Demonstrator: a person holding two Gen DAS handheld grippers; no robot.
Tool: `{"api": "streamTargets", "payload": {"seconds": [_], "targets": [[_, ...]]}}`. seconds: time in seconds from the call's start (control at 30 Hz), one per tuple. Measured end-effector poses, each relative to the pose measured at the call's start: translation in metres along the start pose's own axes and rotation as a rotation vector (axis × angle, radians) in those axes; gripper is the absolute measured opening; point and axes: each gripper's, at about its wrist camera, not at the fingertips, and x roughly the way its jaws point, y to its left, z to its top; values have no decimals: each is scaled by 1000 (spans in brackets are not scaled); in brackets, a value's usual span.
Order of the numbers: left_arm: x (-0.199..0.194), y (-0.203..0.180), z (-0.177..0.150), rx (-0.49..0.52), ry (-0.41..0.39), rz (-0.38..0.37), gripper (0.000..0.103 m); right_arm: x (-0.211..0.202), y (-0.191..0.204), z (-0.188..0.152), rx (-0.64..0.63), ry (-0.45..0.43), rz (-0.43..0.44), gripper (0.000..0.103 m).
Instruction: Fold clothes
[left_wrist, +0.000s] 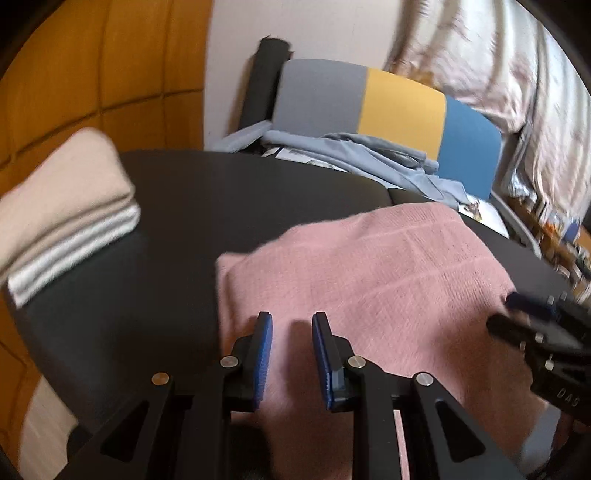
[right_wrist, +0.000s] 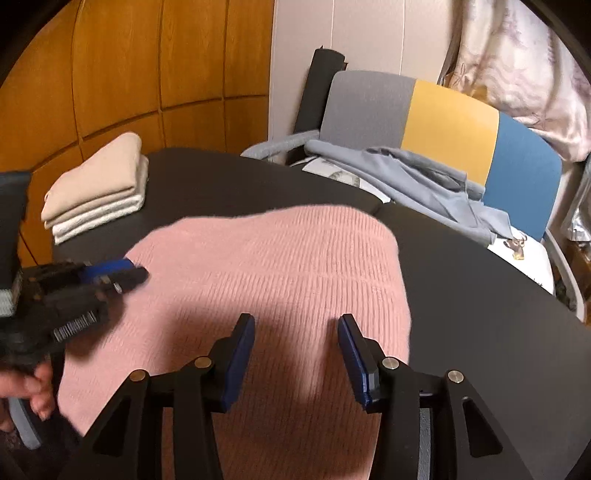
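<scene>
A pink knitted garment (left_wrist: 388, 266) (right_wrist: 277, 258) lies folded and flat on the black table (left_wrist: 221, 192) (right_wrist: 461, 277). My left gripper (left_wrist: 291, 325) hovers over the garment's near left part, open with a narrow gap and nothing between its blue pads. My right gripper (right_wrist: 295, 325) is over the near middle of the garment, open wider and holding nothing. In the left wrist view the right gripper (left_wrist: 517, 317) shows at the garment's right edge. In the right wrist view the left gripper (right_wrist: 122, 275) shows at the garment's left edge, held by a hand (right_wrist: 37, 387).
A folded stack of beige and pale striped clothes (left_wrist: 62, 206) (right_wrist: 96, 184) sits at the table's far left. Behind the table stands a grey, yellow and blue chair (left_wrist: 399, 99) (right_wrist: 443, 114) with loose light blue clothes (left_wrist: 369, 158) (right_wrist: 417, 181) on its seat. A wood-panelled wall (left_wrist: 92, 55) rises at left.
</scene>
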Motion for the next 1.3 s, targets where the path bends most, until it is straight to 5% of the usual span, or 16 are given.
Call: {"api": "streamTargets", "payload": {"seconds": [0.27, 0.43, 0.67, 0.83, 1.0, 1.17, 1.3], "targets": [[-10, 27, -41, -12, 1, -59, 41, -10, -15, -21, 45, 53, 106, 51], [-16, 48, -30, -141, 41, -143, 41, -16, -23, -34, 67, 71, 164, 53], [-16, 75, -2, -251, 23, -116, 46, -36, -54, -29, 175, 16, 191, 68], [-1, 60, 5, -237, 95, -172, 54, -25, -73, -22, 251, 35, 184, 68], [11, 35, 6, -136, 110, -126, 78, -4, -84, -19, 257, 77, 162, 72], [25, 31, 3, -98, 154, -135, 83, 20, -106, -21, 357, 127, 230, 77], [39, 51, 1, -211, 223, -210, 89, 36, -117, -25, 452, 152, 357, 78]]}}
